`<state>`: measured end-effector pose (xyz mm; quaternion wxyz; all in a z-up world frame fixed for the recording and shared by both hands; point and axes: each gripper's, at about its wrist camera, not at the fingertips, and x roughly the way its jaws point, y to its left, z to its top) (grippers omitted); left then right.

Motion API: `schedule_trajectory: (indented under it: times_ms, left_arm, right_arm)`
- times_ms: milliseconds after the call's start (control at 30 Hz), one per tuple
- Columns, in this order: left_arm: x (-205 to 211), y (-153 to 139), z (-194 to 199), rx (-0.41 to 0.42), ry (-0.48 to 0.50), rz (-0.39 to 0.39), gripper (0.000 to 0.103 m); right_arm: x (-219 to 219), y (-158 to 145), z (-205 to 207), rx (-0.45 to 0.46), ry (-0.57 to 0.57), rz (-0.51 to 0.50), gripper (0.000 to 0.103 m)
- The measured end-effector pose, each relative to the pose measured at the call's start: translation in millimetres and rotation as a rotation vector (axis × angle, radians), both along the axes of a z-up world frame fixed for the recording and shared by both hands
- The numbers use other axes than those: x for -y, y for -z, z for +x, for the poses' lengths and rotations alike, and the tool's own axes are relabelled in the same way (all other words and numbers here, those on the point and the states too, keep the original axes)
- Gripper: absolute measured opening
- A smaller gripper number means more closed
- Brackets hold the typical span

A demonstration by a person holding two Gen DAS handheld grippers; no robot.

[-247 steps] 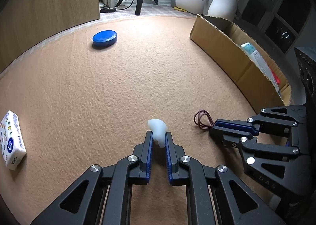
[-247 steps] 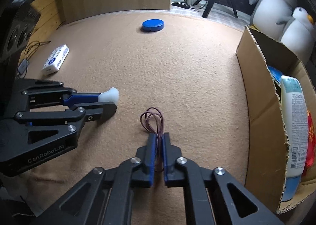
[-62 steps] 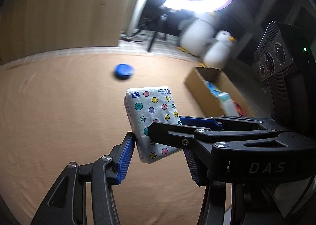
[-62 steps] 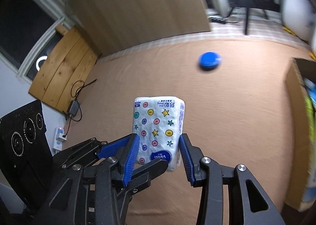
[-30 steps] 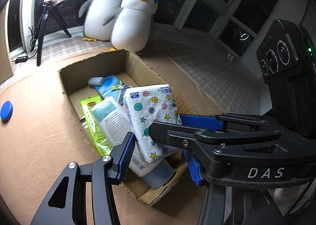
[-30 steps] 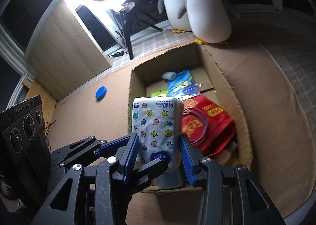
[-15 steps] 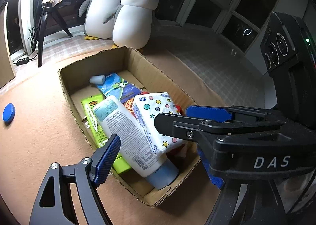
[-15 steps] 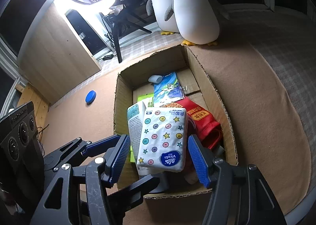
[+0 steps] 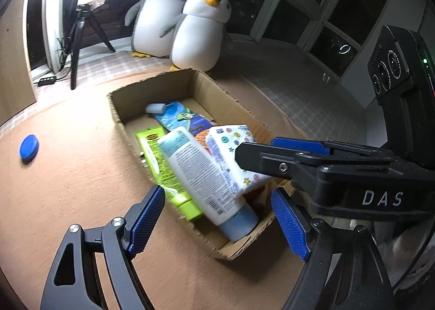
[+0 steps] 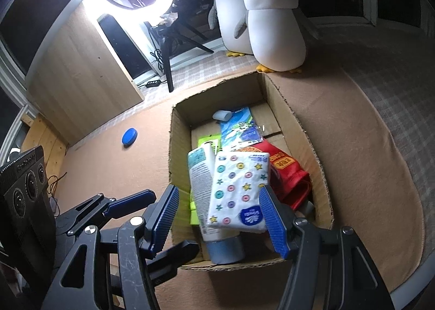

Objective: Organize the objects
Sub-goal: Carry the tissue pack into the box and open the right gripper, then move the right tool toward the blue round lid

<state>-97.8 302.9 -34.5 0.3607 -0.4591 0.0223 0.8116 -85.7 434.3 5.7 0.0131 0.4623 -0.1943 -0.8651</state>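
Note:
The star-and-button patterned tissue pack (image 10: 239, 190) lies flat in the cardboard box (image 10: 176, 146), resting on a white bottle (image 10: 199, 174) and a red bag (image 10: 288, 171). My right gripper (image 10: 218, 190) hangs just above it, open, its blue pads either side of the pack and clear of it. In the left wrist view the tissue pack (image 9: 233, 146) is partly hidden behind the right gripper (image 9: 255, 150). My left gripper (image 9: 217, 195) is open over the near end of the box (image 9: 239, 108), with nothing in its jaws. A blue disc (image 9: 28, 146) lies on the tan carpet.
The box also holds a green pack (image 9: 157, 157) and a blue packet (image 10: 239, 127). Two plush penguins (image 10: 274, 27) stand beyond it. A ring light on a tripod (image 10: 165, 59) and a wooden panel (image 10: 81, 78) are at the back left.
Both grippers opened and let go of the tissue pack, which dropped into the box onto the bottle and red bag. The left gripper has drawn back a little.

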Motion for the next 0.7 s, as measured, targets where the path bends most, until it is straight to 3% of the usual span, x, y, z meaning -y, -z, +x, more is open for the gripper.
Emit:
schedule_trajectory:
  times_ms: [700]
  left_arm:
    - [117.0,-31.8,16.6,-0.038,-0.176,-0.040,0.085]
  right_arm:
    - [74.6,-21.1,-9.1,-0.054,-0.082,0.014,0.059]
